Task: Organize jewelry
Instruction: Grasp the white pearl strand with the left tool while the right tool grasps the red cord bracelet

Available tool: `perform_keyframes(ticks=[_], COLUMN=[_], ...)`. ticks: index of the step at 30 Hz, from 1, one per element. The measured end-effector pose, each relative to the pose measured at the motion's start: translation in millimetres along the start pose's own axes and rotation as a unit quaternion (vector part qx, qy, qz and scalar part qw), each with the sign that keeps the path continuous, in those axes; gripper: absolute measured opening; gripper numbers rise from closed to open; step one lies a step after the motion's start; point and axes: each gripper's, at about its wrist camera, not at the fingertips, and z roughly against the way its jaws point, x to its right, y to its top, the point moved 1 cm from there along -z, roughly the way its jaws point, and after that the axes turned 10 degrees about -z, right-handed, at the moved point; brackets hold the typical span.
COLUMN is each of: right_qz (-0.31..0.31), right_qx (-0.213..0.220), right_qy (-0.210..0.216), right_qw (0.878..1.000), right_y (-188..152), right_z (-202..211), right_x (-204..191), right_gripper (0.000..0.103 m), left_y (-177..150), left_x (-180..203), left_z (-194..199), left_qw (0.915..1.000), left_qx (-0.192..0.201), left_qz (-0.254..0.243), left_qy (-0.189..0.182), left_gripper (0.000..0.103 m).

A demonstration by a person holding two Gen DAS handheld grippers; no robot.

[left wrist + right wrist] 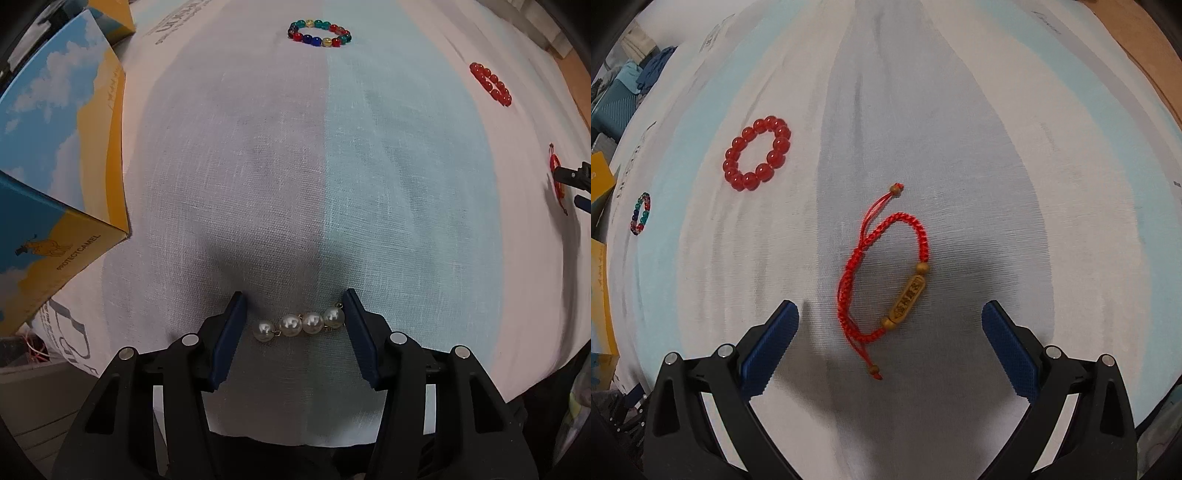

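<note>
Between the jaws of my left gripper [293,306] I am seeing a short pearl strand [300,324] of four pearls lying crosswise on the striped cloth [280,166]; the jaws are standing moderately wide, one blue pad [228,338] just beside the leftmost pearl and the other touching or nearly touching the rightmost, so nothing is being squeezed. I am looking past it at a multicoloured bead bracelet [319,33] lying far ahead on the cloth, and a red bead bracelet [490,84] lying off to the right. A blue and yellow box [55,155] is sitting at the left edge of the cloth.

My right gripper [890,310] is hovering with its jaws spread wide on either side of a red braided cord bracelet [879,266] with a carved wooden charm, lying flat on the cloth and apart from both pads. From this view the red bead bracelet [757,153] is resting ahead to the left, and the multicoloured one [641,213] is lying further left, well apart.
</note>
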Motion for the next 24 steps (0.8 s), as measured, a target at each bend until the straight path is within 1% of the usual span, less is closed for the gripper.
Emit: perform_keyframes(ticks=[4,6,10,12,13,15,16,18,20,21,24], right_qz=[-0.007,-0.008,-0.012,-0.011,-0.012,-0.015,-0.017,-0.02,-0.022,-0.022,-0.021], right_qx=[-0.001,-0.002,-0.005,-0.007,-0.008,-0.008,-0.008,-0.008,-0.008,-0.008,-0.01], right_qy=[-0.005,-0.007,-0.004,-0.007,-0.009,-0.008,-0.008,-0.008,-0.008,-0.008,-0.006], right_qw=[1.0,1.0,1.0,1.0,1.0,1.0,1.0,1.0,1.0,1.0,1.0], right_y=[5.1,5.0,7.6,8.9,10.0,14.9,9.7,12.1,13.4,13.7,16.6], right_z=[-5.9,-6.9,-14.1,-17.1,-18.9,-21.5,-22.0,-24.3,-25.6,-26.0,-28.3], right_x=[-2.0,-1.6,-3.1,-3.4,-4.6,-4.4,-3.8,-5.5,-6.1,-6.4,-5.7], right_gripper=[0.095,0.095,0.095,0.095,0.095,0.095,0.095,0.096,0.096,0.096,0.095], left_y=[1.5,1.6,0.8,-0.7,0.4,0.0,0.3,-4.5,-4.0,-4.1,0.2], left_x=[0.3,2.0,3.6,9.1,11.9,12.9,11.9,8.8,6.8,6.2,6.2], left_z=[1.6,2.7,1.4,0.0,-1.3,-1.0,-1.2,-2.9,-4.2,-4.4,-5.1], left_qw=[0.9999,0.9998,0.9996,0.9995,0.9995,0.9995,0.9995,0.9994,0.9991,0.9992,0.9991], left_qx=[-0.003,-0.002,0.0,-0.001,-0.001,-0.002,-0.004,-0.006,-0.009,-0.01,-0.013], left_qz=[-0.013,-0.02,-0.026,-0.03,-0.03,-0.032,-0.032,-0.035,-0.039,-0.038,-0.039], left_qy=[0.0,0.004,0.006,0.005,0.003,0.002,0.002,0.007,0.013,0.012,0.012], left_gripper=[0.061,0.067,0.066,0.058,0.056,0.046,0.044,0.031,0.024,0.022,0.021])
